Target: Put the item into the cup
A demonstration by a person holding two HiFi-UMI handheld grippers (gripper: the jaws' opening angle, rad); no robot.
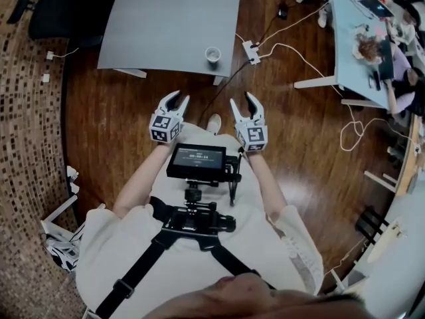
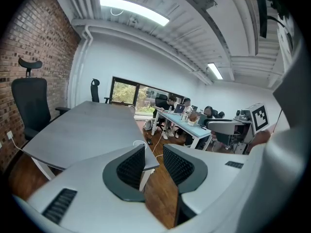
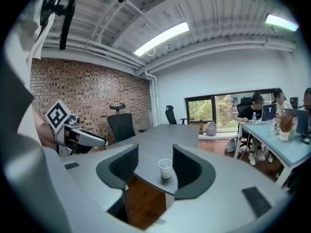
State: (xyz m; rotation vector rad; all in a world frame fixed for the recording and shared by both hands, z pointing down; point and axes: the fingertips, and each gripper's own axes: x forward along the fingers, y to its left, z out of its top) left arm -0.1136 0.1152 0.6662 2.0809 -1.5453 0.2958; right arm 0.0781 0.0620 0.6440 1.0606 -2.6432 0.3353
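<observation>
A small white paper cup (image 1: 212, 54) (image 3: 165, 168) stands upright by the near right corner of a large grey table (image 1: 166, 18) (image 3: 160, 140) (image 2: 82, 130), which sits on a dark wooden floor (image 1: 133, 125) in an office with a brick wall (image 3: 87, 96) and black office chairs (image 2: 30, 103). Well short of it, over the floor, the left gripper (image 1: 178, 100) (image 2: 153, 164) and right gripper (image 1: 243, 105) (image 3: 155, 152) are held side by side. Both have their jaws apart with nothing held, and the cup shows far off through the right one's gap.
</observation>
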